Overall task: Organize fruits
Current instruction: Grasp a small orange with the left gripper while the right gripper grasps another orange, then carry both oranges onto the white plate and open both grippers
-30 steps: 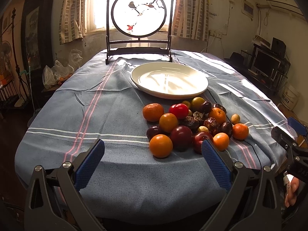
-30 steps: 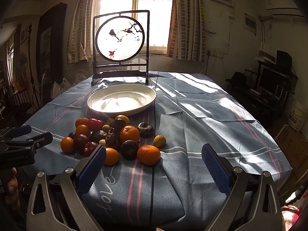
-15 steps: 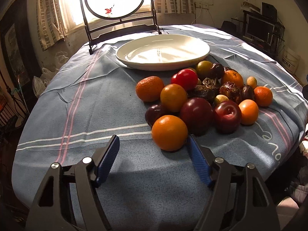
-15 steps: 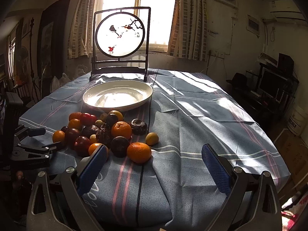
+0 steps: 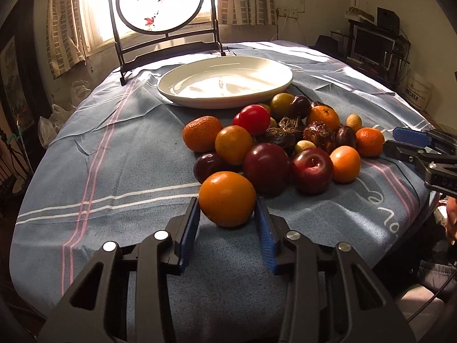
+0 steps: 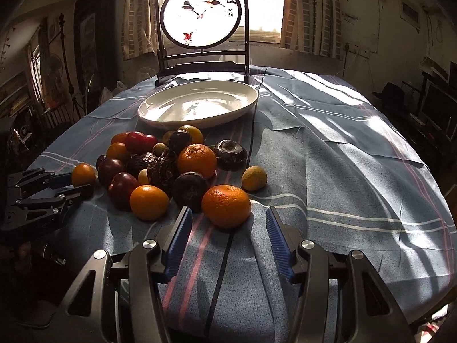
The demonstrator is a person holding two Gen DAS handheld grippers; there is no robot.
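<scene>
A pile of fruit lies on the blue cloth: oranges, dark red plums, a red tomato (image 5: 254,119), wrinkled dark fruits. My left gripper (image 5: 227,217) has its blue pads against both sides of the nearest orange (image 5: 227,198), which rests on the cloth. My right gripper (image 6: 227,223) is open, its pads on either side of a mandarin (image 6: 226,205) without touching it. An empty white plate (image 5: 274,85) sits behind the pile and also shows in the right wrist view (image 6: 245,105).
A round framed screen (image 5: 162,3) stands behind the plate near the window. The right gripper shows at the right edge of the left wrist view (image 5: 414,145). The table edge is close under both grippers. Furniture stands to the right.
Both grippers moved forward to the pile and narrowed. The left closed in around the front orange; the right came up around the mandarin.
</scene>
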